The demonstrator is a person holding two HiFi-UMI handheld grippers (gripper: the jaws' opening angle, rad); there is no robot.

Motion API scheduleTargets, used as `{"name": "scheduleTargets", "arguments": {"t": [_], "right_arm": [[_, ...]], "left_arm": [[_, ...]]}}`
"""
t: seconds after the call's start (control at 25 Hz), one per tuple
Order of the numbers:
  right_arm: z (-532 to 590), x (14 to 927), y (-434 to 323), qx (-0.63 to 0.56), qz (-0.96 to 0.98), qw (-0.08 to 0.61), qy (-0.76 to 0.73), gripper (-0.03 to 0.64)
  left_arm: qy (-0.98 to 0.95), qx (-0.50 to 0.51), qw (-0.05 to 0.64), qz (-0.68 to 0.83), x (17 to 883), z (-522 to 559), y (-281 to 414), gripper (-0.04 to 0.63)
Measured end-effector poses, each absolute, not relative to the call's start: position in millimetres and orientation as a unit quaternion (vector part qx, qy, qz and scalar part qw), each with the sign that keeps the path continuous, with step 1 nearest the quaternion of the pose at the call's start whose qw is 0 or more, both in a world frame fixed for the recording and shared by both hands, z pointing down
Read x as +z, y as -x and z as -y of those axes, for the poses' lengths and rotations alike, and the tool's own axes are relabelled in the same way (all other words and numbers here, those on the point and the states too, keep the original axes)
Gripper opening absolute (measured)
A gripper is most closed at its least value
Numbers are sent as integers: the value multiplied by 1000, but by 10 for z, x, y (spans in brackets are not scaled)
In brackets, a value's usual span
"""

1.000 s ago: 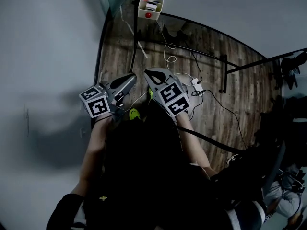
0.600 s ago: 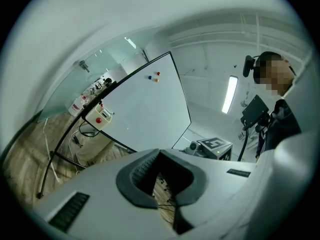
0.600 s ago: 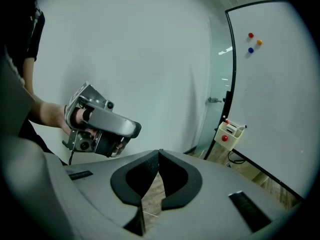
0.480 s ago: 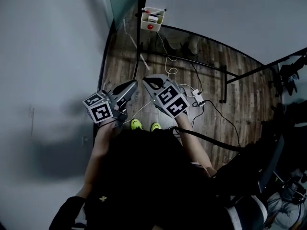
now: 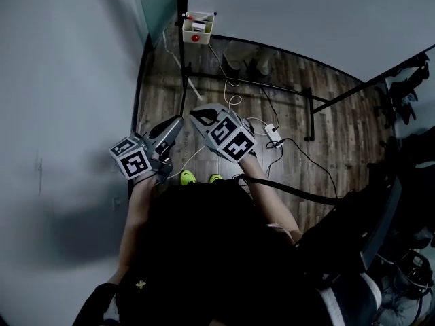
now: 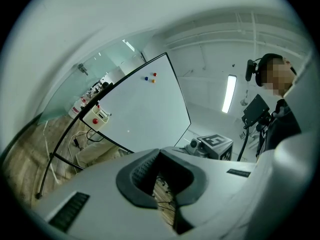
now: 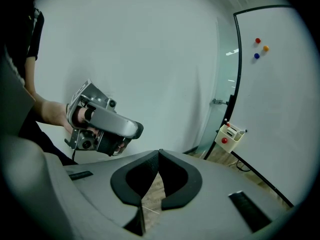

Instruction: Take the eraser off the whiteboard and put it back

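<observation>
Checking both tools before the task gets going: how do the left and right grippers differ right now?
In the head view the left gripper angles up-right, the right gripper up-left, so their tips converge. The left gripper sits by the wall; the right gripper is further out over the wooden floor. Shared: both have jaws shut on nothing, well short of the whiteboard.

Wood-plank floor (image 5: 340,134), pale wall (image 5: 61,80), ceiling strip light (image 6: 229,93)
</observation>
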State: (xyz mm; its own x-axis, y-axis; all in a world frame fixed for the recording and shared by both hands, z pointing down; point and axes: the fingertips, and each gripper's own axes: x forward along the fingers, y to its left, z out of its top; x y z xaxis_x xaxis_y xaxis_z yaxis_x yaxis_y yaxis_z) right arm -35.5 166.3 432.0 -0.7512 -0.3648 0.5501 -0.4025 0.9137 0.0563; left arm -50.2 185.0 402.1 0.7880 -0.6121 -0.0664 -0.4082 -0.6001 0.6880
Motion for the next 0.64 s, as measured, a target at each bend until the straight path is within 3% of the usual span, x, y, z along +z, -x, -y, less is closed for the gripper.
{"name": "scheduleTargets", "arguments": {"t": [0.64], "right_arm": [[-1616,4345,339,38,933,283,-218,-2]], "left_arm": [[-883,-144,343,285,4056,-1818,537,2]]}}
